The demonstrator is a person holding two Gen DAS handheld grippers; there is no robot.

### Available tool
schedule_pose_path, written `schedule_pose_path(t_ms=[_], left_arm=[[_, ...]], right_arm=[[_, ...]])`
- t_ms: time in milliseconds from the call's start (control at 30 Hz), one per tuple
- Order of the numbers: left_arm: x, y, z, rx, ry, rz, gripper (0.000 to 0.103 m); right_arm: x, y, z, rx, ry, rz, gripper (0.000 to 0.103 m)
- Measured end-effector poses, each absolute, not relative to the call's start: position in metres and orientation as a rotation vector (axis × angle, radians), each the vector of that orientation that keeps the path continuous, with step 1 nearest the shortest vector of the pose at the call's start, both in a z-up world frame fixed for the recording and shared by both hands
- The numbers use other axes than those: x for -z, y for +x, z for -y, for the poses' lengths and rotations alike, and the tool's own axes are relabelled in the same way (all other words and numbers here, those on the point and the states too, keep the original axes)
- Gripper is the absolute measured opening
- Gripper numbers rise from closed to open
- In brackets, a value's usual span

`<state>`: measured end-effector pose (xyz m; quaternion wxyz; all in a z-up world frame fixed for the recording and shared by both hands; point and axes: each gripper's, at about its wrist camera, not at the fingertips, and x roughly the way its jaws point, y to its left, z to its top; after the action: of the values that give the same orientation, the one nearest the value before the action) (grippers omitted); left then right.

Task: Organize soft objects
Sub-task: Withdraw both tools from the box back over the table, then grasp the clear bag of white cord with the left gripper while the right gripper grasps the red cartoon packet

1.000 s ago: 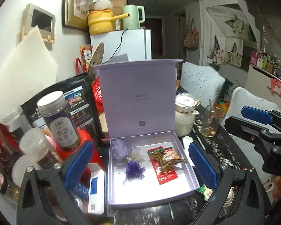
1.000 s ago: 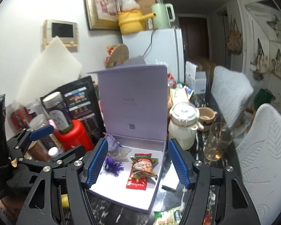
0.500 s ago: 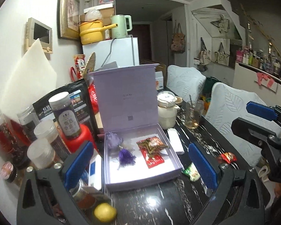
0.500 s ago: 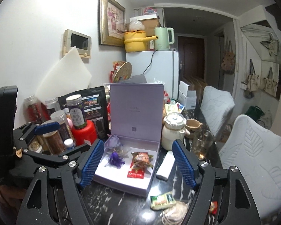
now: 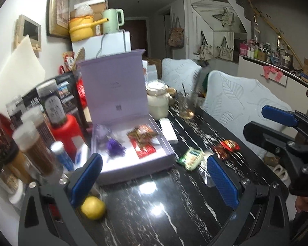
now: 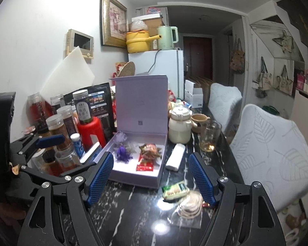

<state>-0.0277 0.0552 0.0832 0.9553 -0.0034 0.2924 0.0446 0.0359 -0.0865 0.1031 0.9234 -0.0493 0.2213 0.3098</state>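
An open lilac box (image 5: 158,160) (image 6: 141,179) stands on the black marble table, lid upright. Inside lie a purple tassel sachet (image 5: 114,146) (image 6: 123,153) and red snack packets (image 5: 142,142) (image 6: 147,156). Outside the box lie a green packet (image 5: 192,157) (image 6: 175,189), red-brown packets (image 5: 225,147) and a coil of beige string in clear wrap (image 6: 191,205). My left gripper (image 5: 154,178) is open and empty, in front of the box. My right gripper (image 6: 152,181) is open and empty, above the table's near side.
Jars and a red bottle (image 6: 91,131) crowd the left side. A yellow lemon (image 5: 93,207) lies by the left finger. A cream pot (image 6: 179,128), a glass (image 6: 209,136) and a white packet (image 6: 175,156) stand right of the box. White chairs (image 6: 277,157) line the right.
Both grippers have pulled back and up from the box. The table's near side, the green packet, the string coil and the lemon have come into view.
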Motion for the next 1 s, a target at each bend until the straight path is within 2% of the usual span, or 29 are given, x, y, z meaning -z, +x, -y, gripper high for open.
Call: schedule_pose_path(t_ms=[533, 1000], left_arm=[[-0.015, -0.016, -0.029, 0.013, -0.074, -0.706, 0.103], [0.035, 0.037, 0.01, 0.049, -0.127, -0.803, 0.103]], right_arm=[[-0.037, 0.029, 0.137, -0.562, -0.038, -0.586, 0.08], [0.018, 0.066, 0.19, -0.479, 0.016, -0.716, 0.08]])
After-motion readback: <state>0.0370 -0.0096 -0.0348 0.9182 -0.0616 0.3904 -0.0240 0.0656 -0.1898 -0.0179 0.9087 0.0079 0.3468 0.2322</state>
